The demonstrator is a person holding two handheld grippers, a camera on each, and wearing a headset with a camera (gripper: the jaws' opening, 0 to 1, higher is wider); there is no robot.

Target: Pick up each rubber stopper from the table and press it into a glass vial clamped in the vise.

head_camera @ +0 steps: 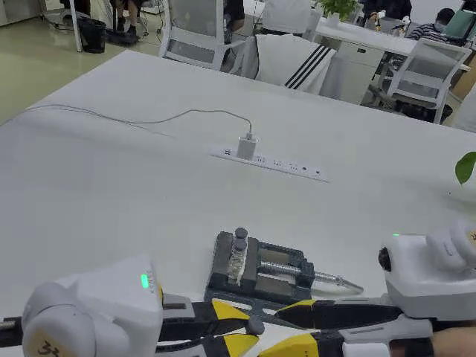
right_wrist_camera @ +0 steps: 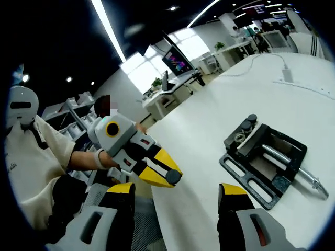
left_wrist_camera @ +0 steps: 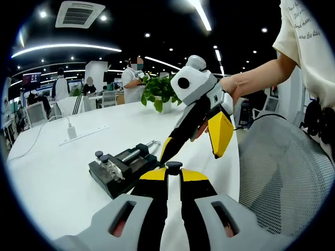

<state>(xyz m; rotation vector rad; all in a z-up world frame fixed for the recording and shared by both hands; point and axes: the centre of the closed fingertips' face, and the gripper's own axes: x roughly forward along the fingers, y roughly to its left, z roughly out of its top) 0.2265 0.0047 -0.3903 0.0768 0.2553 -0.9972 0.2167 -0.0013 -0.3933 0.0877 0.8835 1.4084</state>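
Rubber stopper first: in the head view it is a small dark one, pinched at the tips of your left gripper. It is low in the picture, just in front of the vise. Your right gripper comes in from the other side, and its tips are near the stopper. The vise sits on the white table. Glass vials stand in it, and two other stoppers are on top of them. Farther back lies a power strip with a white charger plugged in. A thin cable runs off to the left.

In the left gripper view, your left claw is squeezed tight on the stopper. The stopper sits right at the yellow tips, up off the table. The right gripper hangs just past it, with its two jaws spread apart. The vise is down on the table, to the left of your tips, near but not touching.

In the right gripper view, your own two jaws stand wide apart, let go. Between them, a bit farther off, you see the left gripper pinching the stopper. The vise lies on the table to the right, with the vials at its far end. One vial there may be open on top, but it is too small to tell.
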